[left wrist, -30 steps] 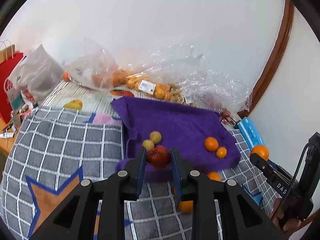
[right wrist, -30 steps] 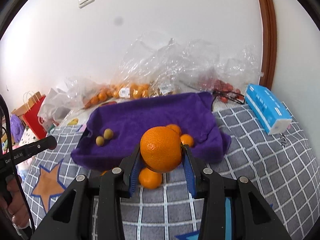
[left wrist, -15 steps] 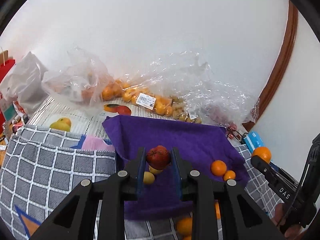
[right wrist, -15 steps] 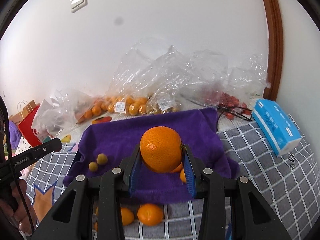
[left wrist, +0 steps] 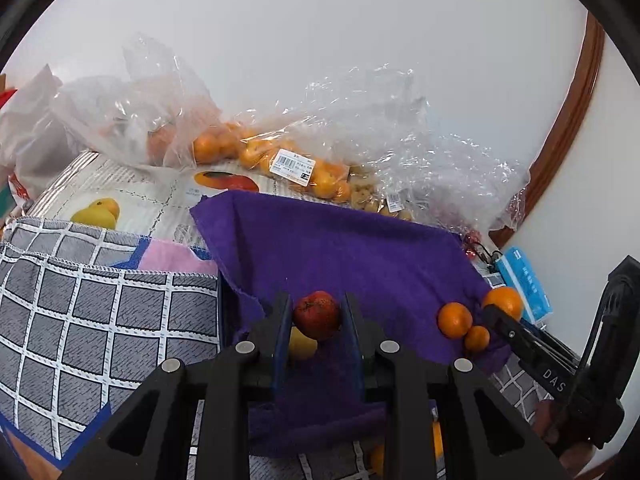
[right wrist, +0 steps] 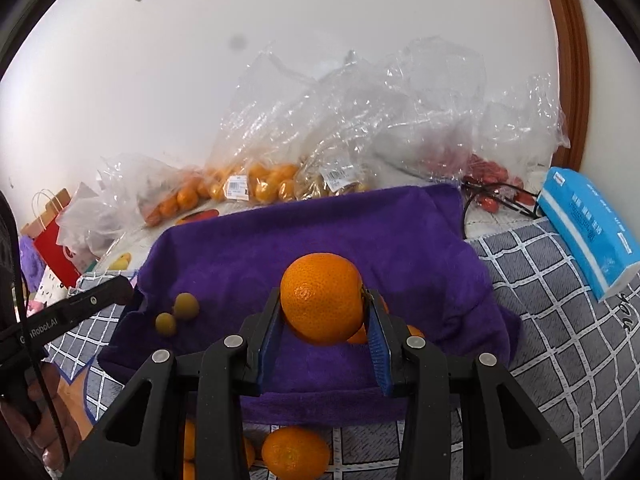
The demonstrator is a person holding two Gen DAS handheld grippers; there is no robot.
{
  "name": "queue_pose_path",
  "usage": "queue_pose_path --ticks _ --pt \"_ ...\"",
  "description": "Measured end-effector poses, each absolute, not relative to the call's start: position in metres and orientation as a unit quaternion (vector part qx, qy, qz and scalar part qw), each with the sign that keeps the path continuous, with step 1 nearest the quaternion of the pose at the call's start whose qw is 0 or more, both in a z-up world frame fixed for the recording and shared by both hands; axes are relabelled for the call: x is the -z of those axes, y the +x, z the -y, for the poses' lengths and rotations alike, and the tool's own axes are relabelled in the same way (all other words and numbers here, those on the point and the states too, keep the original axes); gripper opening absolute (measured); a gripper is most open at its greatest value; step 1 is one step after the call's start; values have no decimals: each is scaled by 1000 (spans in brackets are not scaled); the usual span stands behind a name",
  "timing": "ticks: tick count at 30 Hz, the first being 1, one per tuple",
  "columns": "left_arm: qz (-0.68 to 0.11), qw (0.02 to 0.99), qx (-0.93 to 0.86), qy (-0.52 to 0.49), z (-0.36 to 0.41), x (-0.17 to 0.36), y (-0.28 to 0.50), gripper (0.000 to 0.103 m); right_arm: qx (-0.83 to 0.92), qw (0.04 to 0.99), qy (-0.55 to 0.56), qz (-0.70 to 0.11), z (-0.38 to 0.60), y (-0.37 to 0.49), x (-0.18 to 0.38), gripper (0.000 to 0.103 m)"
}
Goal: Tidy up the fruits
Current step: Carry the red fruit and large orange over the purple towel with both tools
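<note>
— What's the left claw (left wrist: 316, 320) got?

— A small dark red fruit (left wrist: 317, 314), pinched between its blue pads, held over the near part of the purple towel (left wrist: 360, 256). A yellow fruit (left wrist: 301, 343) lies on the towel just under it.

— And the right one?

— The right claw (right wrist: 325, 318) is clamped on a big orange (right wrist: 322, 303), also above the purple towel. Two small oranges (left wrist: 460, 324) sit together at the towel's right edge, and two little greenish-yellow fruits (right wrist: 176, 314) touch each other on its left side.

— Anything off the towel?

— Another orange (right wrist: 296, 454) on the grey checked cloth (right wrist: 560, 340) in front. Clear bags of fruit (right wrist: 256, 184) line the wall behind, and a blue tissue pack (right wrist: 588, 228) lies to the right.
</note>
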State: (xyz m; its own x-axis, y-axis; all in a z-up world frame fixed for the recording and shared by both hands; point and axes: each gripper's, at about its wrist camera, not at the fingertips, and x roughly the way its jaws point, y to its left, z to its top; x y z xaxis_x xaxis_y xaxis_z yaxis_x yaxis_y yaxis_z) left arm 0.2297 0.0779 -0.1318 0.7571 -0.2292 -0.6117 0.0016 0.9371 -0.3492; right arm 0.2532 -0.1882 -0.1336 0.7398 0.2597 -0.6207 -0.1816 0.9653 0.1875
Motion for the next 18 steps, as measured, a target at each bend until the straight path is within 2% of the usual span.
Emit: queue_pose_path --ticks 18 --pt "-379 907 68 -172 -76 154 242 24 -126 914 55 -381 187 263 160 39"
